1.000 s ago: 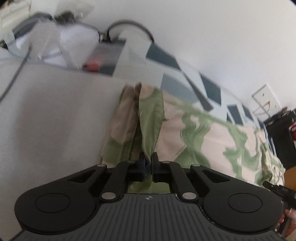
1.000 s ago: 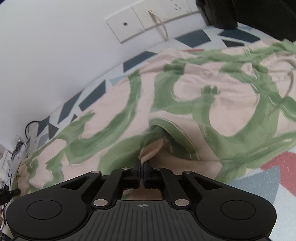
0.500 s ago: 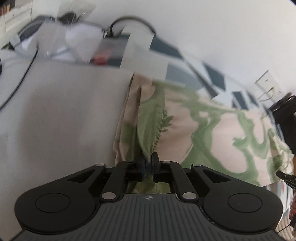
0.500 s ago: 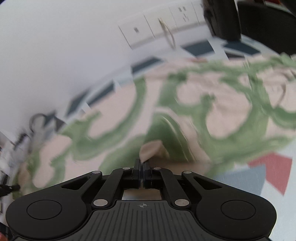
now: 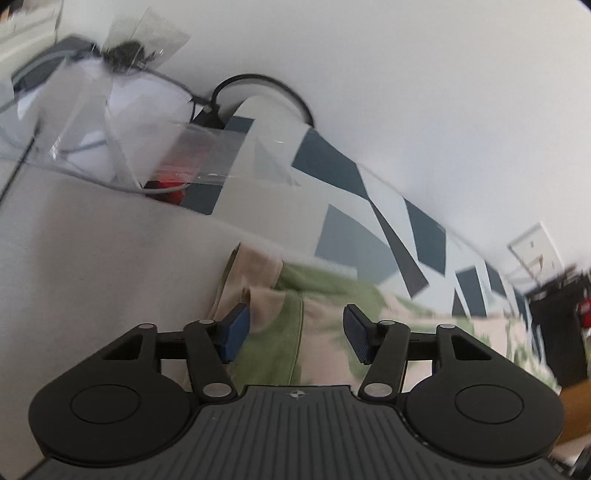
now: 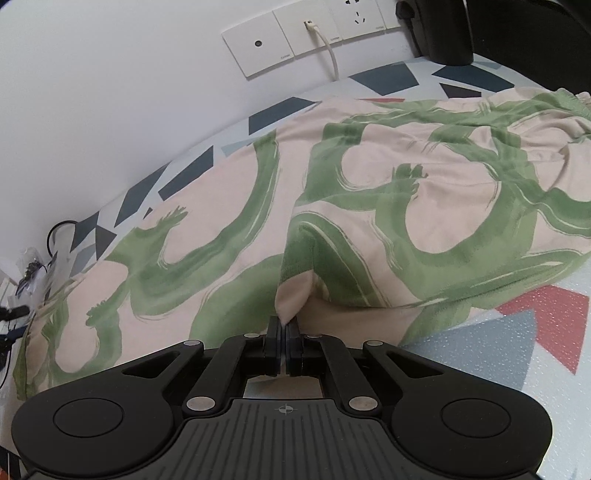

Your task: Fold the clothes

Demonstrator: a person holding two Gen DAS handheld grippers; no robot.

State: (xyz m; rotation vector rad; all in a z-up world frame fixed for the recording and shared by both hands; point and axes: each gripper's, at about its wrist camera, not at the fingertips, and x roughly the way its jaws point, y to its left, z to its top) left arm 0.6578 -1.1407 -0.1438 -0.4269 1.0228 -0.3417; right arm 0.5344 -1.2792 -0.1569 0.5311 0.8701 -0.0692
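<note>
A beige garment with green brush-stroke print [image 6: 369, 192] lies spread along the wall on a patterned mat [image 6: 487, 354]. My right gripper [image 6: 283, 332] is shut on a pinched fold of its near edge, which stands up in a small peak. In the left wrist view the garment's end [image 5: 280, 332] lies below my left gripper [image 5: 295, 332], whose jaws are opening; the blue pads [image 5: 236, 330] stand apart with the cloth lying loose under them, not pressed.
A pale grey sheet [image 5: 92, 277] covers the surface left of the garment. Clear plastic bags [image 5: 122, 125], a black cable [image 5: 258, 79] and a red item [image 5: 173, 184] sit by the wall. Wall sockets [image 6: 306, 33] and a black chair [image 6: 480, 26] are at the far right.
My left gripper let go of the garment's end and its jaws spread apart; it also shifted so the cloth end sits lower in view. My right gripper keeps its pinch on the fold.
</note>
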